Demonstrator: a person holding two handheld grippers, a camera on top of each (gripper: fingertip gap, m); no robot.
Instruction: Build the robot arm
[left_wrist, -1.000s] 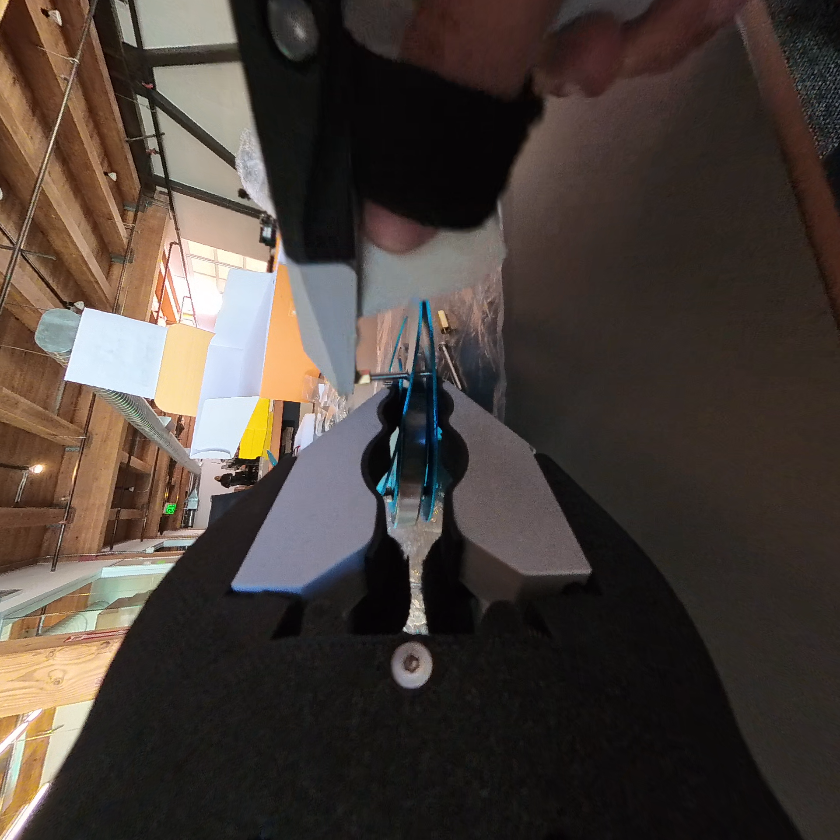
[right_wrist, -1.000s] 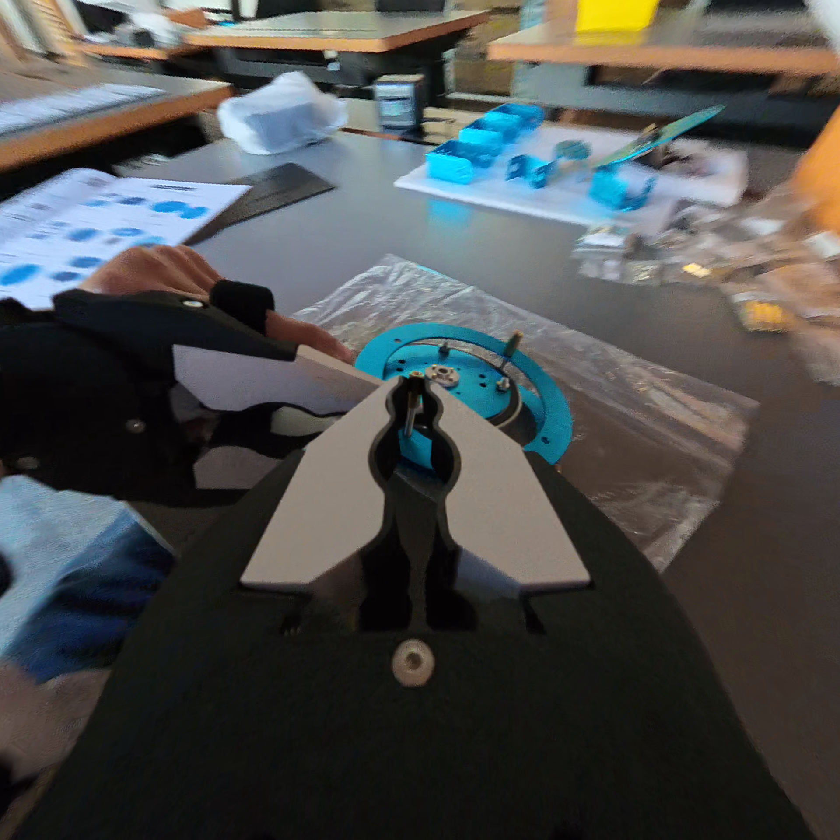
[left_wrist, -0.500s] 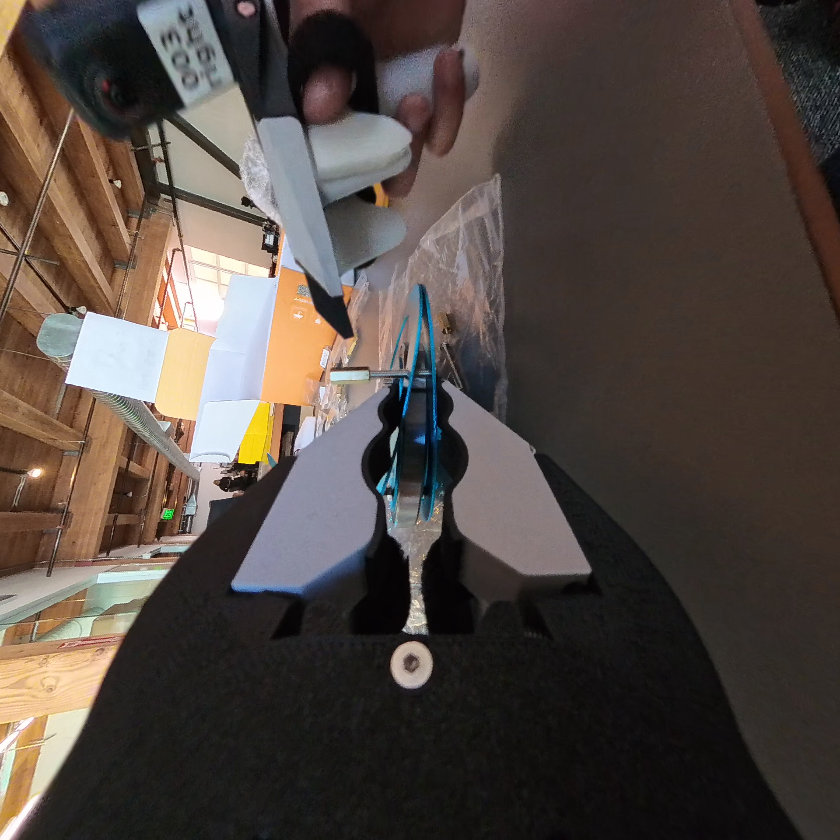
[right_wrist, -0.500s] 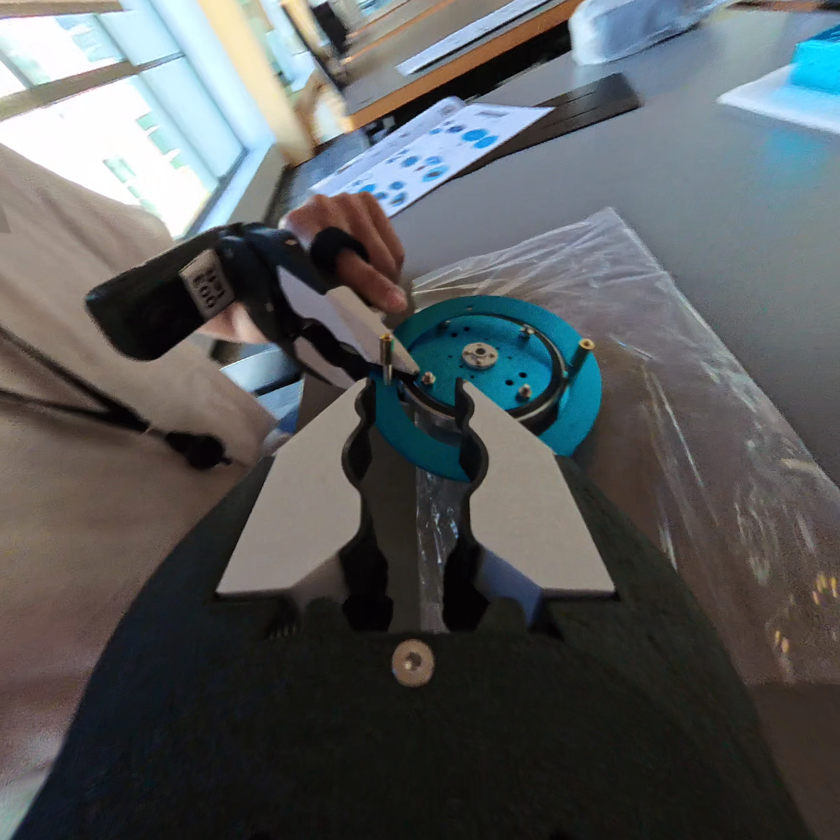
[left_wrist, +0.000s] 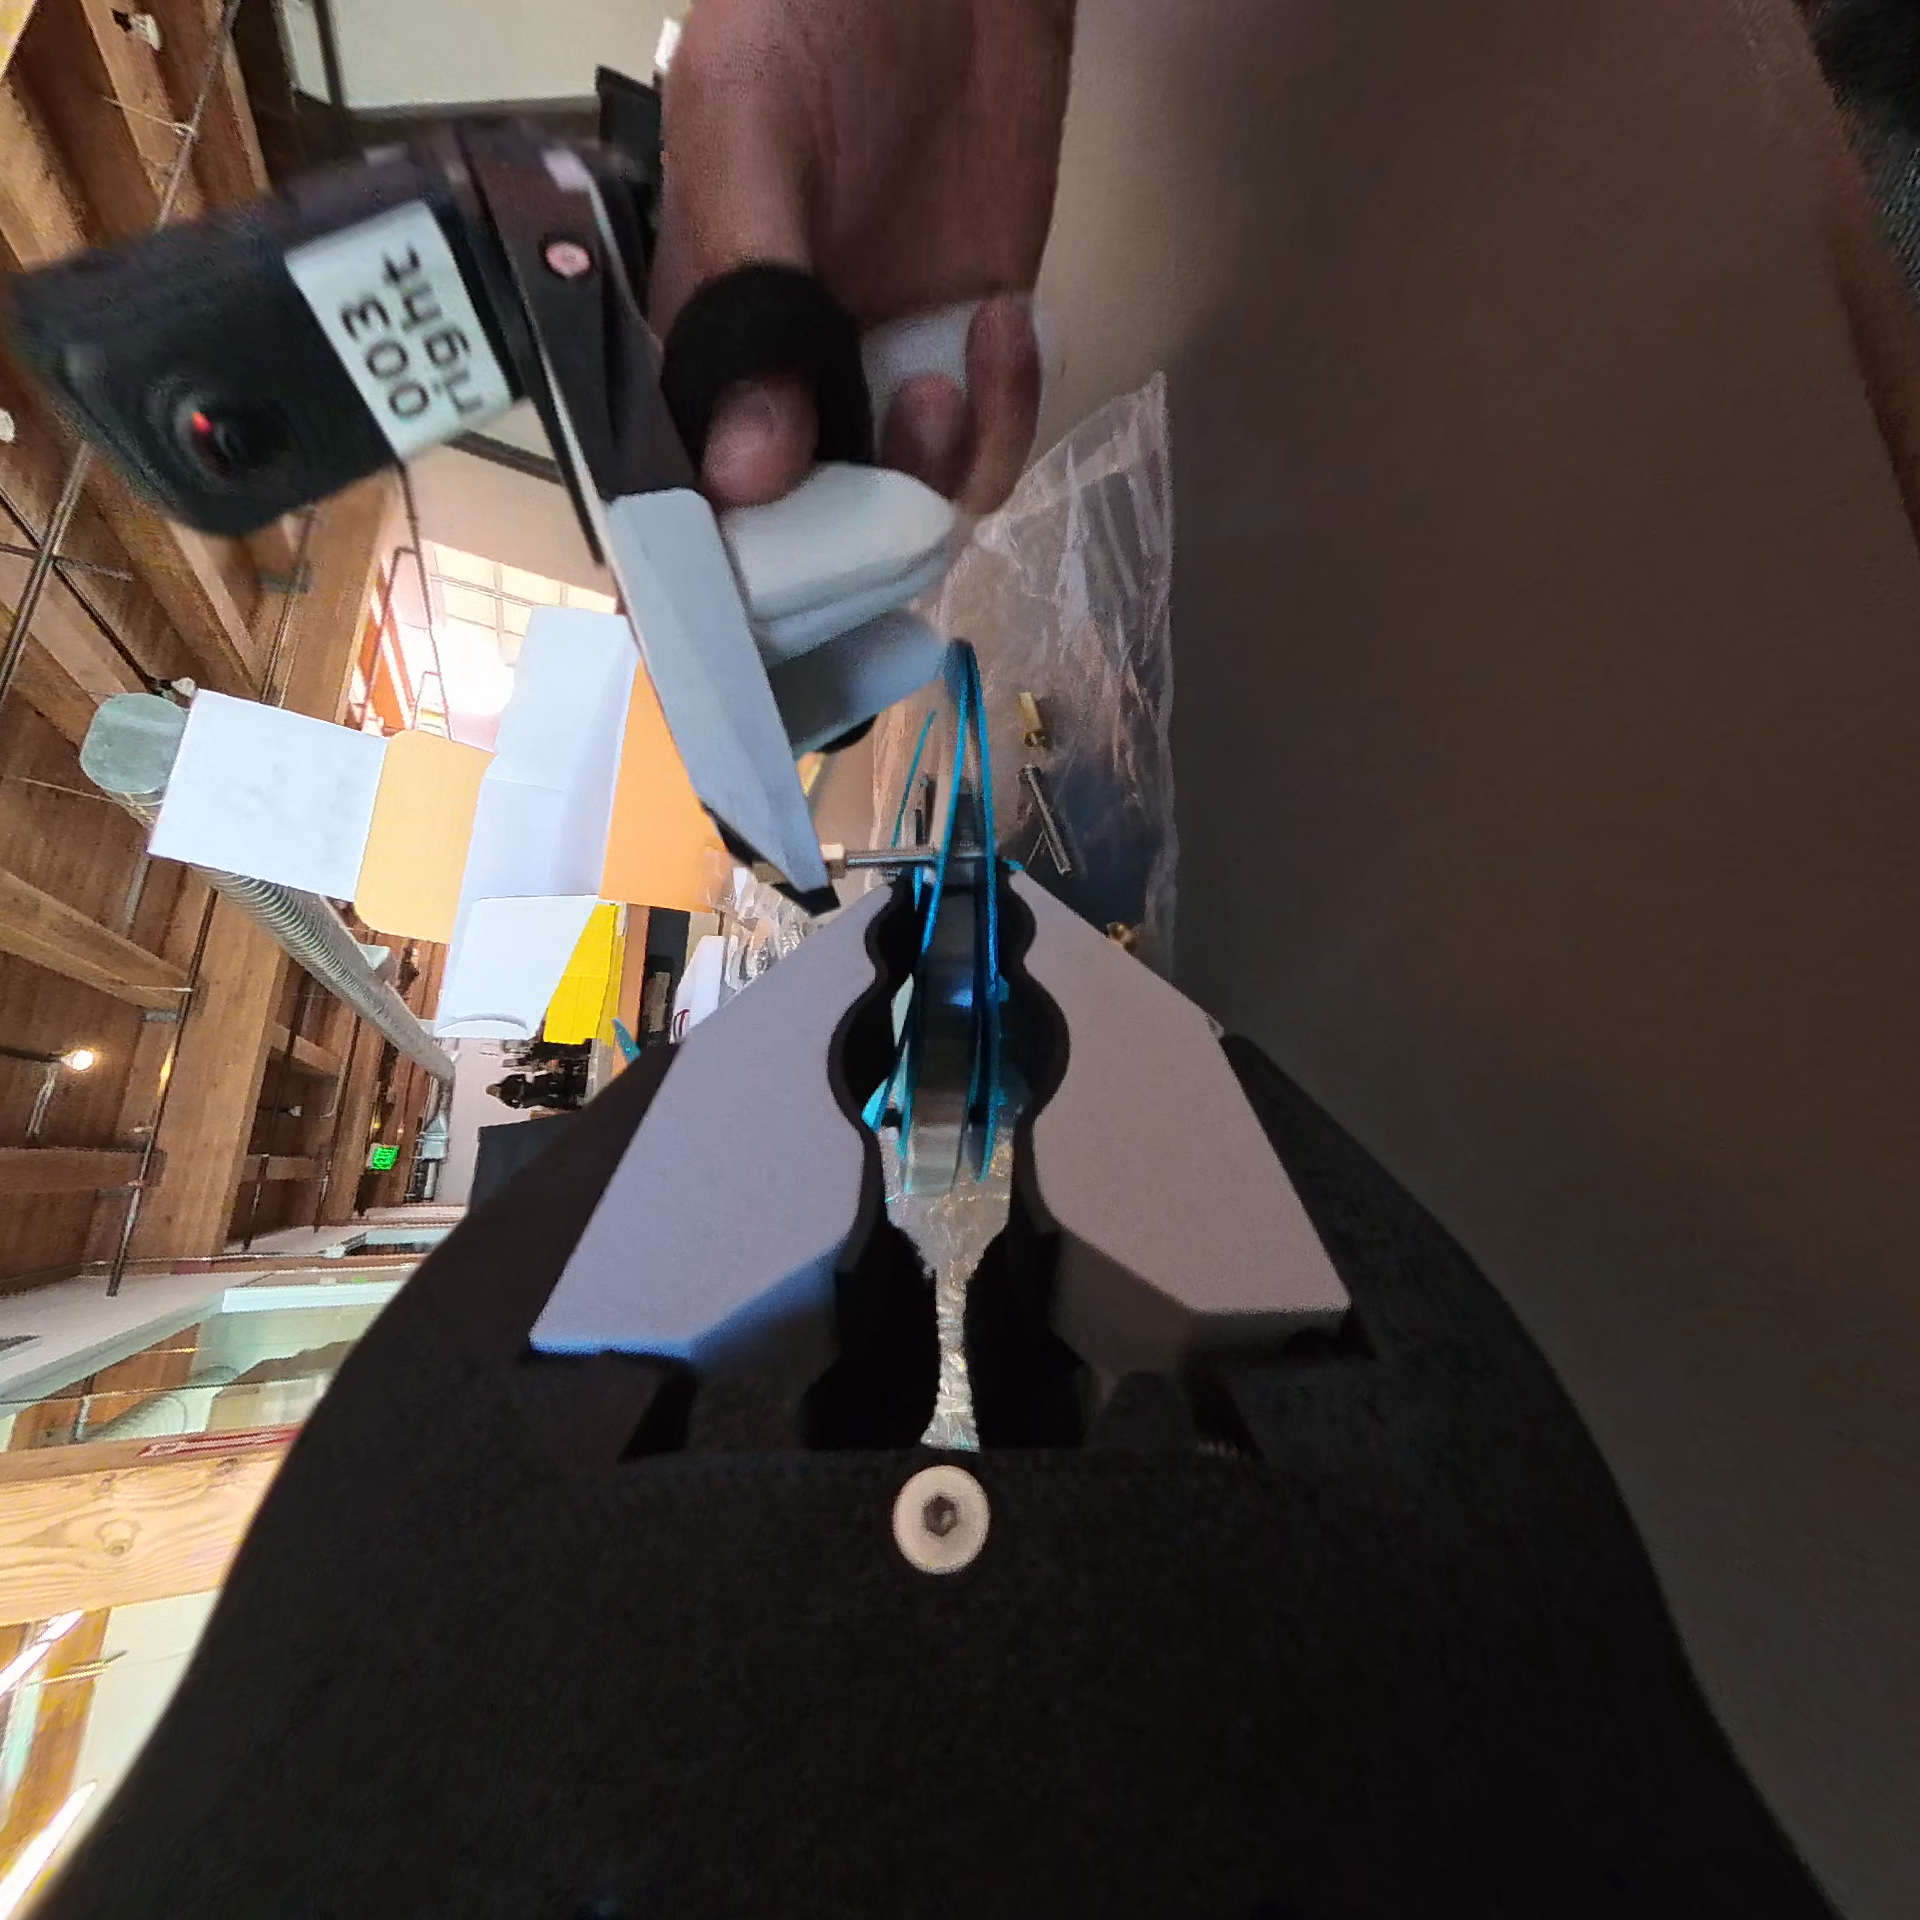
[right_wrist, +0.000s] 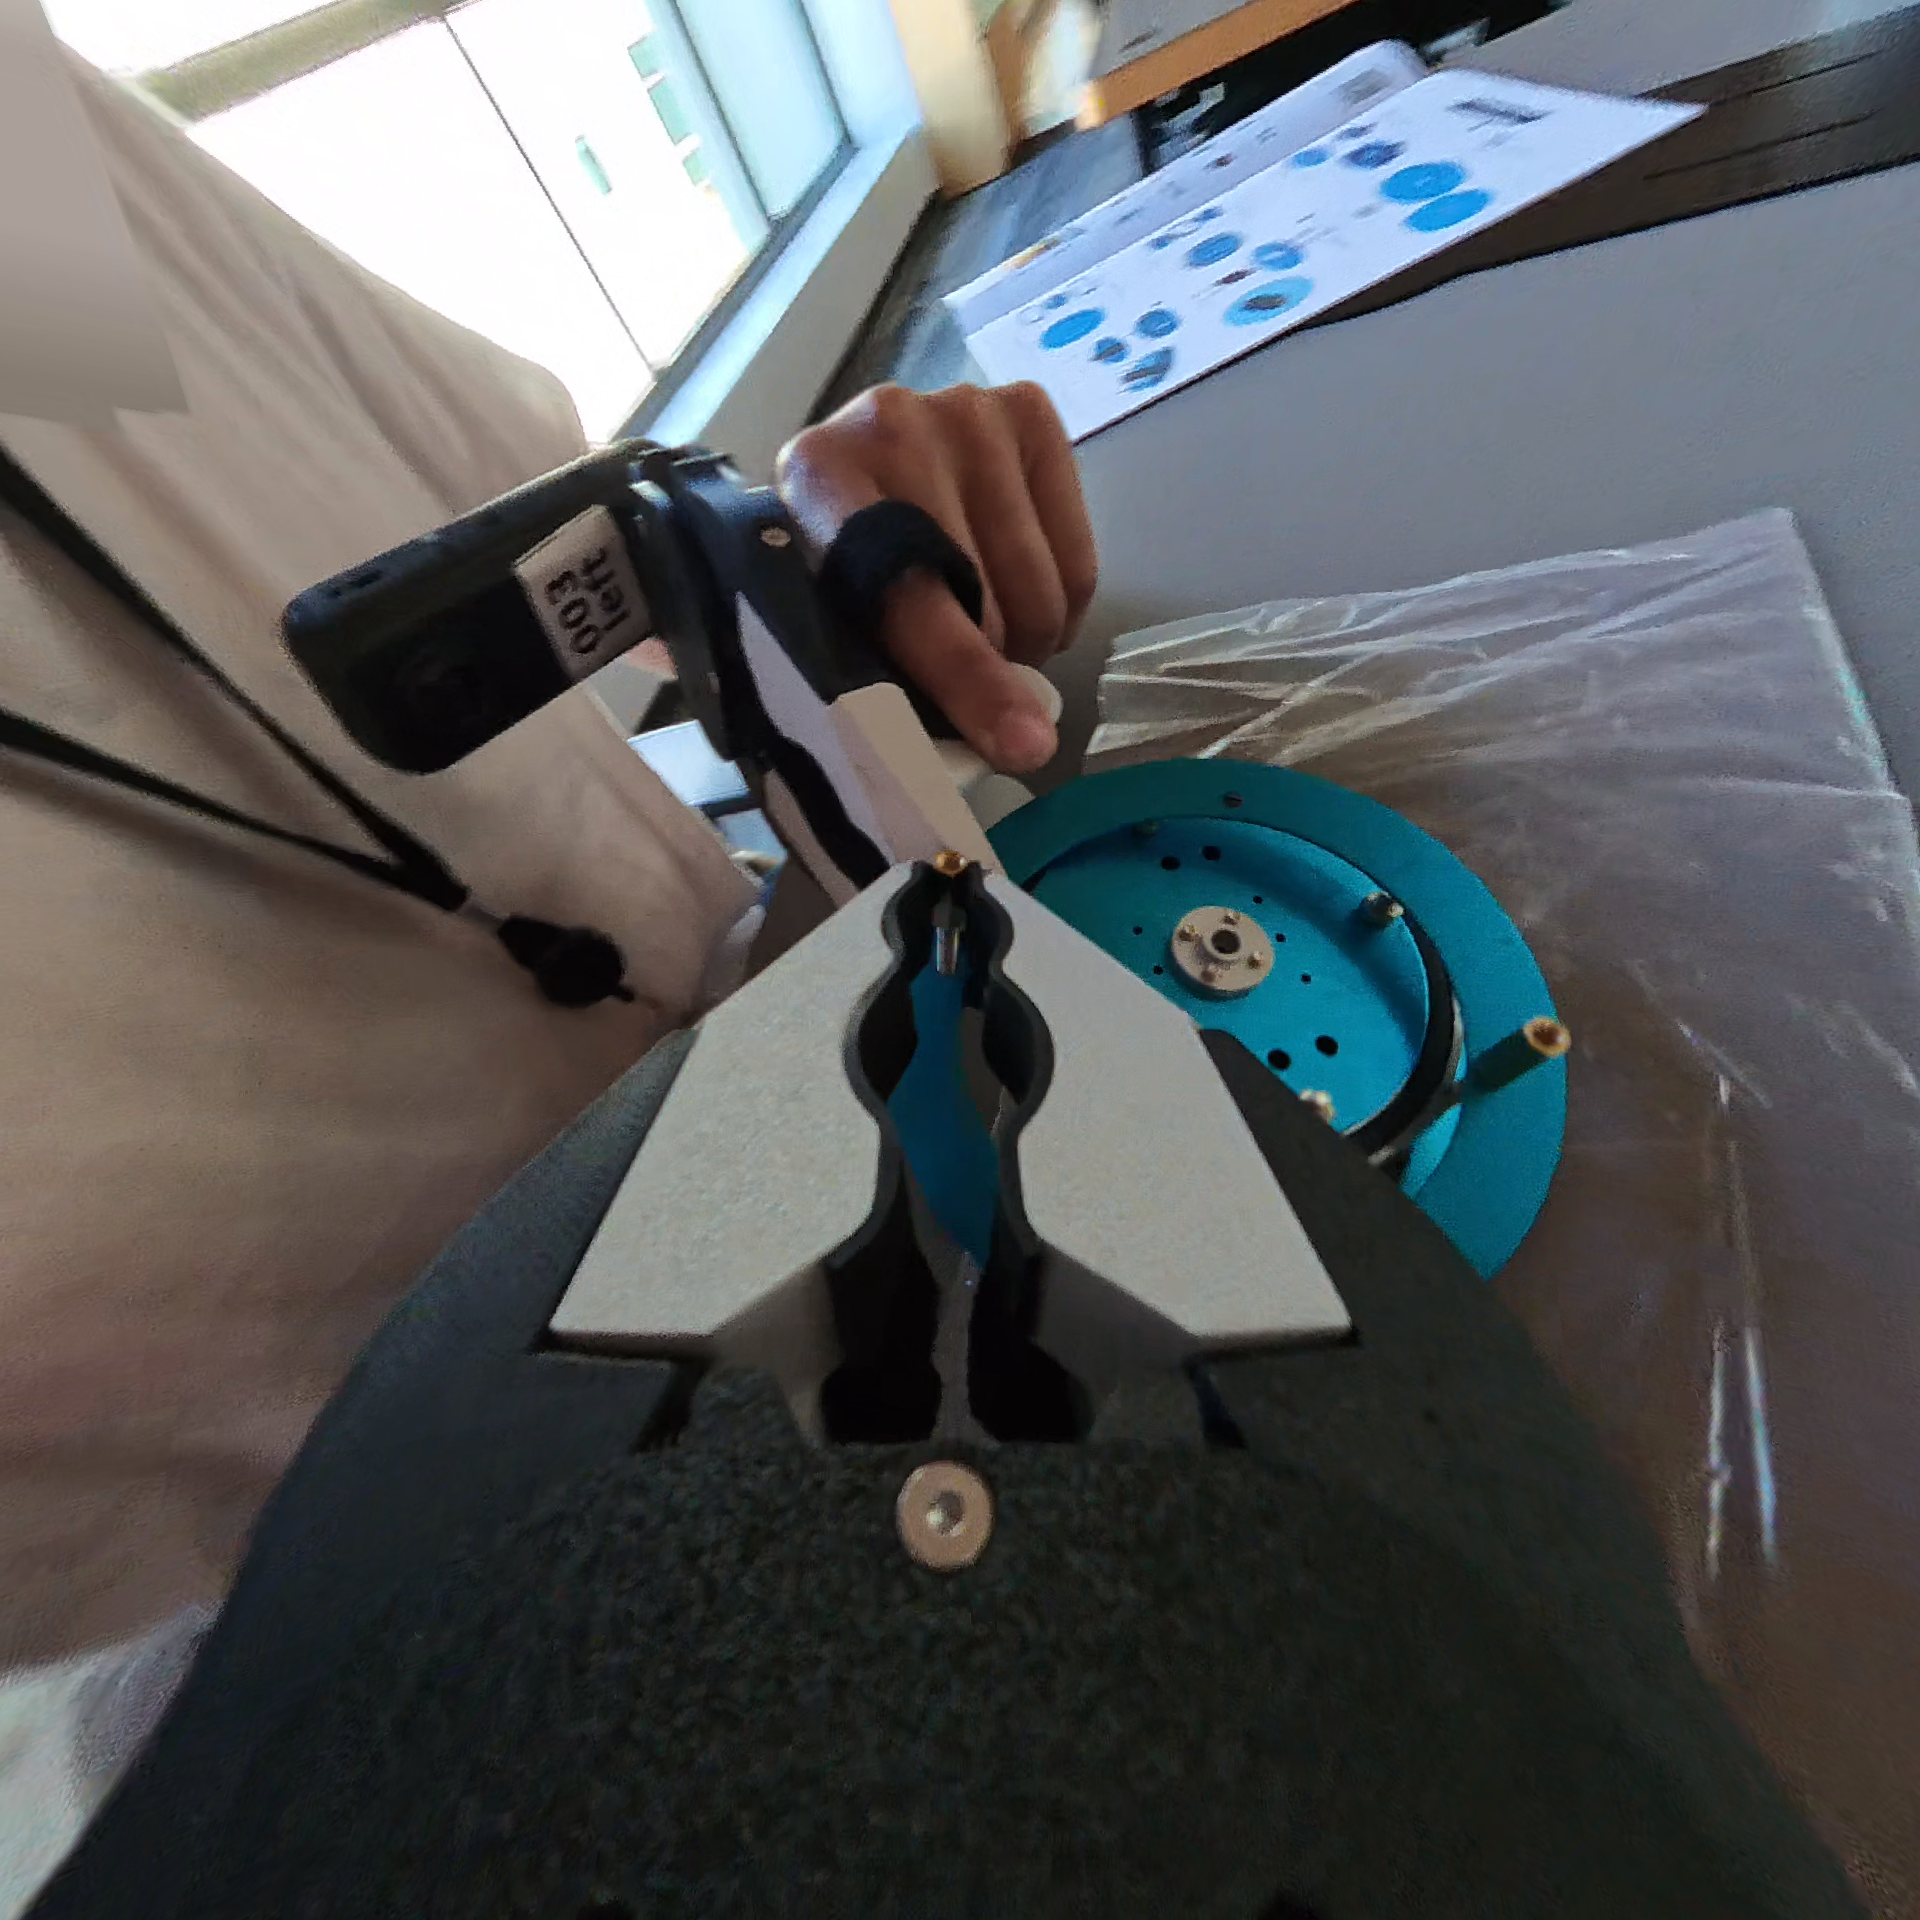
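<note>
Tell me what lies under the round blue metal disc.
Under the round blue metal disc lies a clear crinkled plastic bag spread on the grey table. The part of the bag directly beneath the disc is covered, so anything there cannot be seen.

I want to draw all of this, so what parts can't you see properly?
- Blue disc assembly: its near edge is hidden behind the right hand-held gripper, right wrist view.
- Printed sheet: blurred, right wrist view.
- Brass standoff: too small to tell whether the right hand-held gripper's fingertips touch it, left wrist view.
</note>
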